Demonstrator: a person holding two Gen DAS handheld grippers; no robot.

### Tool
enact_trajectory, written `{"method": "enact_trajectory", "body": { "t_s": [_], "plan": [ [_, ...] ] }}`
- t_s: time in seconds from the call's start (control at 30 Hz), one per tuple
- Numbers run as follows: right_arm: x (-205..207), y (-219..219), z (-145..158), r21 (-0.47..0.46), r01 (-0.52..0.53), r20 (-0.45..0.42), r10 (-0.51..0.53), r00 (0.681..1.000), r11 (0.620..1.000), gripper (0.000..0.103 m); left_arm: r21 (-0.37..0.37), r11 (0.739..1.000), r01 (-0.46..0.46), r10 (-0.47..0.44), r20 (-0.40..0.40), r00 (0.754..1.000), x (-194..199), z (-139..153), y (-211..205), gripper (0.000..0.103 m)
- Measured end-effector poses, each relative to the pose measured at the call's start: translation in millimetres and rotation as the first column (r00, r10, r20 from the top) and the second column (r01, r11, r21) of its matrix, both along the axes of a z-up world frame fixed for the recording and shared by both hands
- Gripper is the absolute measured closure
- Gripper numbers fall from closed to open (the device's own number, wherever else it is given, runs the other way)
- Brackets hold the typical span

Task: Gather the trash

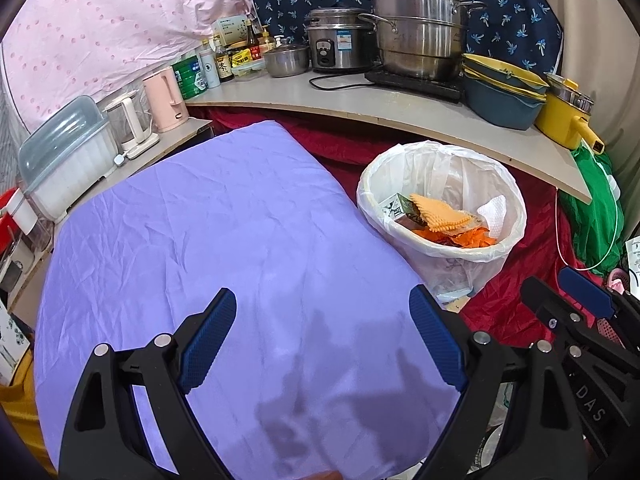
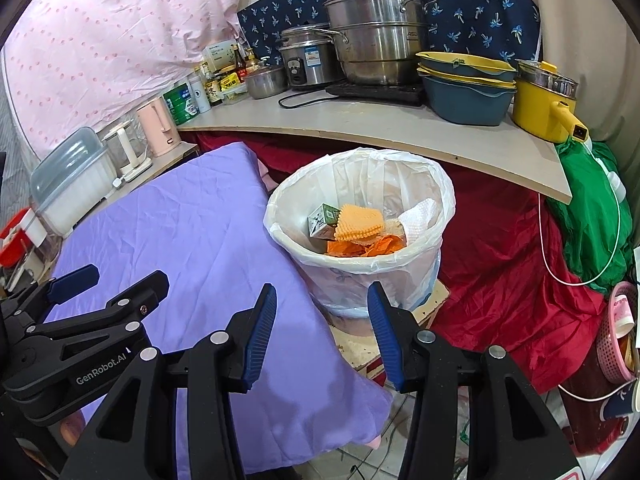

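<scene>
The white trash bin [image 2: 360,236], lined with a thin plastic bag, is the landmark here. It stands on a low board beside the table, which is covered with a purple cloth [image 1: 208,240]. Inside the bin lies the collected trash: a small green and white carton [image 2: 322,220], an orange ribbed piece [image 2: 358,222] on top of it, orange scraps [image 2: 360,248] under that, and a crumpled white paper towel [image 2: 420,216] toward the far right wall of the bin.

The left claw [image 1: 322,340] hangs over the purple cloth, to the left of the bin and nearer to the camera. Its jaws stand wide apart and nothing is between them; it is released. The right claw [image 2: 322,332] hangs just in front of the bin, over the edge of the purple cloth, so that the lower wall of the bin shows between its blue pads. Its jaws are partly open and grasp nothing; the pads touch neither the bin nor the cloth.

Behind the bin runs a pale shelf board [image 2: 360,128] with steel pots [image 2: 376,36], stacked yellow and blue basins [image 2: 466,88] and a yellow pot [image 2: 540,108]. A red cloth [image 2: 500,260] lies to the right of the bin.
</scene>
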State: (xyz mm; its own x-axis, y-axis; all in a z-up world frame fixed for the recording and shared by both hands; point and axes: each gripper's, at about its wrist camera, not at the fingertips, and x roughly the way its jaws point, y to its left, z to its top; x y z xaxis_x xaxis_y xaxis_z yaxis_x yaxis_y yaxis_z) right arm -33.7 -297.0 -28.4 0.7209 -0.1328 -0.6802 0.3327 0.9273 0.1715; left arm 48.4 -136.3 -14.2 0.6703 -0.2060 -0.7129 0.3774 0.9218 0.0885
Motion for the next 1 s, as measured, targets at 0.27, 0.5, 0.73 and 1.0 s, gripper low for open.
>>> {"method": "enact_trajectory", "body": {
  "t_s": [0.27, 0.5, 0.73, 1.0],
  "plan": [
    [2.5, 0.7, -0.9, -0.014, -0.006, 0.001, 0.006, 1.0, 1.0, 0.047, 0.009, 1.0, -0.005, 0.005, -0.01, 1.0, 0.6, -3.0, -1.3, 0.019],
    [4.6, -1.1, -2.4, -0.024, 0.0, 0.001, 0.0, 1.0, 1.0, 0.038, 0.018, 1.0, -0.008, 0.008, -0.019, 1.0, 1.1, -6.7, -0.3, 0.019],
    [6.4, -2.6, -5.1, -0.03, 0.007, 0.0, -0.007, 1.0, 1.0, 0.031, 0.02, 1.0, -0.014, 0.014, -0.02, 1.0, 3.7, -8.0, 0.2, 0.019],
    [8.5, -4.1, -8.6, -0.026, 0.016, -0.012, -0.016, 1.0, 1.0, 0.024, 0.016, 1.0, -0.022, 0.022, -0.023, 0.999, 5.5, -9.1, 0.4, 0.019]
  ]
}}
